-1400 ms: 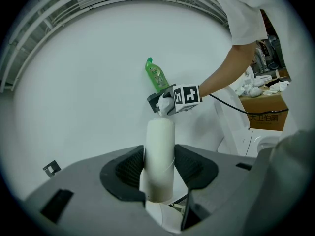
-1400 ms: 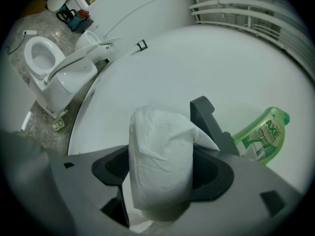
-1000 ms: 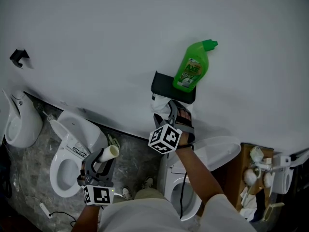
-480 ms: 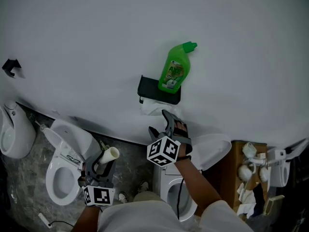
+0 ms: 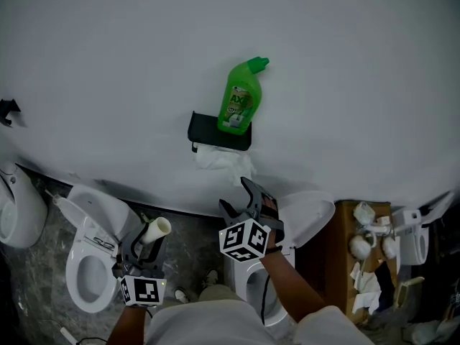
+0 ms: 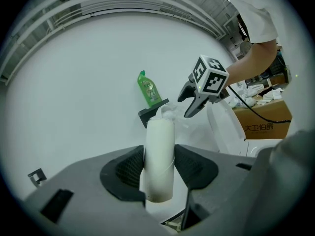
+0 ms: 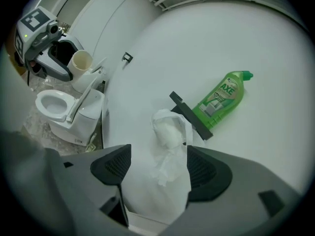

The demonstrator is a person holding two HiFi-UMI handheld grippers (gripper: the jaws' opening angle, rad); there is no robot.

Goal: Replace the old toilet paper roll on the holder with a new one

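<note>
The right gripper (image 5: 237,197) has drawn back from the wall holder (image 5: 219,131). Its jaws stand apart and empty, and the paper roll (image 5: 214,158) hangs on the holder beyond them. At the near left, the left gripper (image 5: 146,241) stays clenched on the bare cardboard tube (image 5: 155,230).

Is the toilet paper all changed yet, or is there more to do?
Nearly done, it seems. The empty cardboard tube is off the black holder, clamped in the left gripper. A white paper roll with a loose tail hangs under that holder, below the green bottle. The right gripper is open, empty, clear of it. Left: throw the tube away, maybe tidy the tail.
</note>
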